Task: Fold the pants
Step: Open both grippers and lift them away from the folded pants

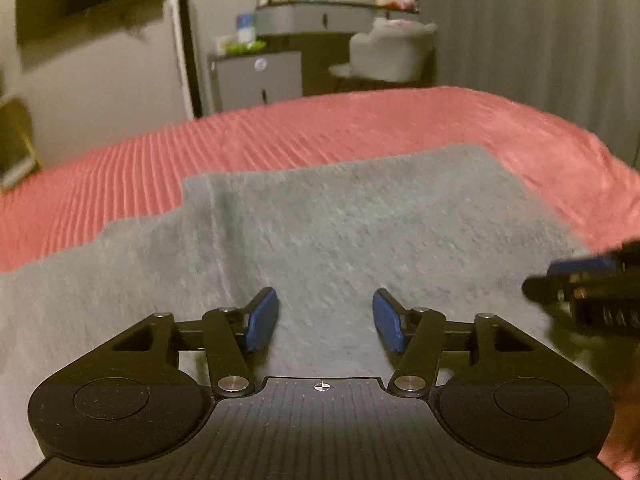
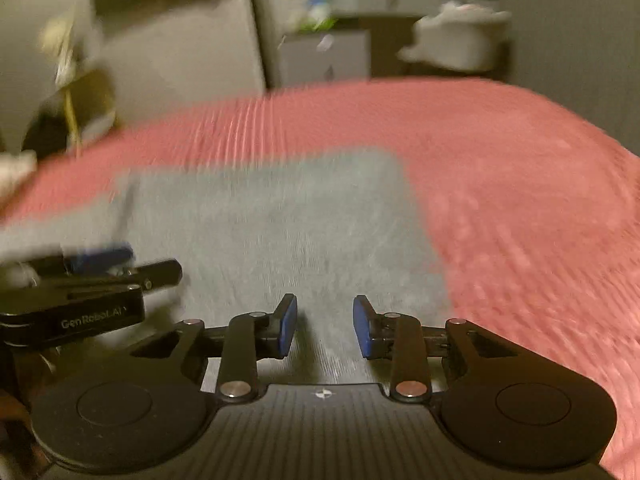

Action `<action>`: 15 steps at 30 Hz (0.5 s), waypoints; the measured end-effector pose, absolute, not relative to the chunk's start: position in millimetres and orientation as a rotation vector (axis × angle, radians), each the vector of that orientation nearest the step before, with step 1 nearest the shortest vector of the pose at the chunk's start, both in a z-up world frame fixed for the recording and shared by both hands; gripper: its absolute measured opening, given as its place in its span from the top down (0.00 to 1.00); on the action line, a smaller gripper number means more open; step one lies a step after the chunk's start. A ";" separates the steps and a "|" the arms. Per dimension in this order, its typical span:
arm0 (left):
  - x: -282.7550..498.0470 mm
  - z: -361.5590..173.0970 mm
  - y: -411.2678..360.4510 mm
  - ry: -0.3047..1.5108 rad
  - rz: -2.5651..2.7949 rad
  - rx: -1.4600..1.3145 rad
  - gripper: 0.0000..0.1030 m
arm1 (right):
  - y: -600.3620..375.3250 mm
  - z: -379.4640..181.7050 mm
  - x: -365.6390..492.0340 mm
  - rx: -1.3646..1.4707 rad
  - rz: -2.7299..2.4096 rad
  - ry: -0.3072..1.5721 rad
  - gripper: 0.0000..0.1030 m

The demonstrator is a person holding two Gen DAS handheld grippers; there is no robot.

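Two tongs (image 1: 325,319) (image 2: 325,327) gape over fuzzy grey pants (image 1: 340,232) — ribbed pink bedspread (image 1: 280,136) beneath.

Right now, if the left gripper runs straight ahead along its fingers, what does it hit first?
Probably the gray pants lying on the pink bedspread. The left gripper is open, nothing between its fingers; height above the cloth is unclear.

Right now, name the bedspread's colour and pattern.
Pinkish-red bedspread with fine ribbed stripes, clearest in the left wrist view.
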State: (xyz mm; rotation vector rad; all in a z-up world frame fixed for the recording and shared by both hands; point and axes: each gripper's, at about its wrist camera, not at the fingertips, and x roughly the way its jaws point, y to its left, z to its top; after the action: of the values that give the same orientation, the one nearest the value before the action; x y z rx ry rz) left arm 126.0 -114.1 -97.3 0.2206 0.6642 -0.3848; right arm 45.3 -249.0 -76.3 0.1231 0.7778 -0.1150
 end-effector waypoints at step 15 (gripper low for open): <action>141.0 -82.4 -94.8 0.639 -0.356 0.134 0.51 | -294.5 -79.2 112.7 0.167 -0.208 0.712 0.82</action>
State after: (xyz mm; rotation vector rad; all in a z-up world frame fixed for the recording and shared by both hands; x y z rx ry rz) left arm 141.0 -94.8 -82.4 0.1336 0.6395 -0.3560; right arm 112.7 -294.5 -79.2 0.1675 0.7120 -0.2084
